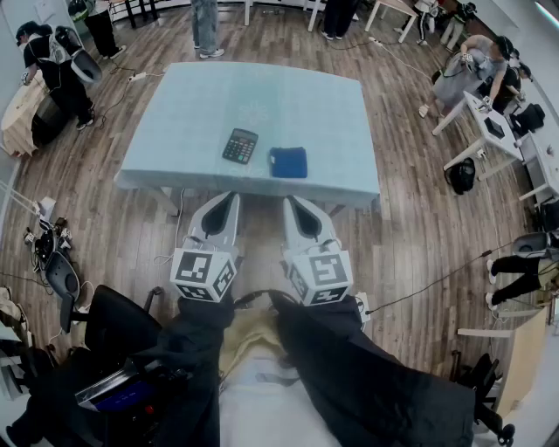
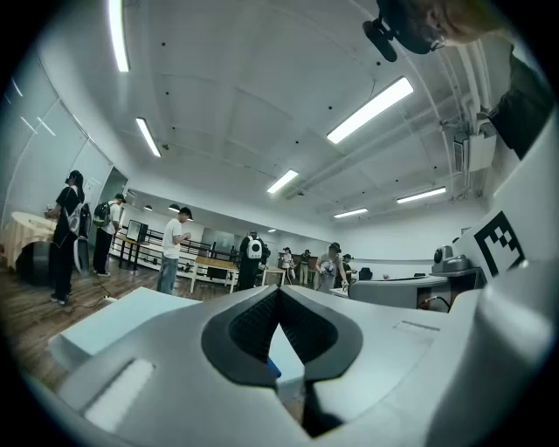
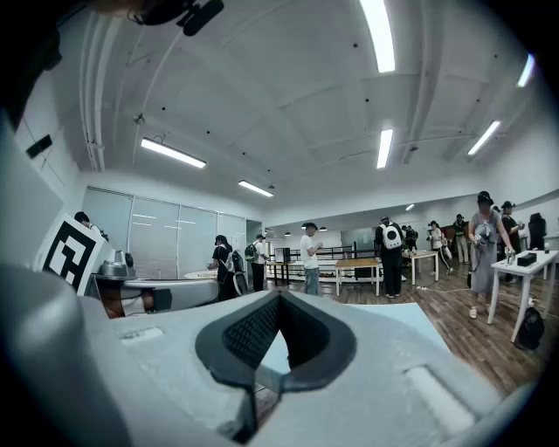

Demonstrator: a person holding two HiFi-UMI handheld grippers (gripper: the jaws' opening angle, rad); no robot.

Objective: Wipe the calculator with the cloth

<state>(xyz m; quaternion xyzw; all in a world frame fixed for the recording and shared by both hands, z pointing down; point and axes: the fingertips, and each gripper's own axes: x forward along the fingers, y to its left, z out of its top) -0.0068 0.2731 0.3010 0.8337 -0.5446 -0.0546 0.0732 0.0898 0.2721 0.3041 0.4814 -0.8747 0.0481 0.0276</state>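
A dark calculator [image 1: 240, 146] lies on the pale blue table [image 1: 192, 105] near its front edge. Just to its right lies a folded blue cloth [image 1: 288, 162]. My left gripper [image 1: 229, 198] and right gripper [image 1: 291, 202] are held side by side in front of the table, short of its edge and level. Both are shut with nothing between the jaws. In the left gripper view the jaw tips [image 2: 279, 291] meet, and a sliver of the blue cloth [image 2: 273, 368] shows through the gap below them. The right gripper's tips [image 3: 279, 295] also meet, with the table [image 3: 410, 325] behind them.
Wooden floor surrounds the table. People stand at the back of the room [image 1: 206, 26] and at the left [image 1: 52, 65]. White desks [image 1: 493, 122] with a person are at the right. A black chair [image 1: 113, 323] and cables lie at the lower left.
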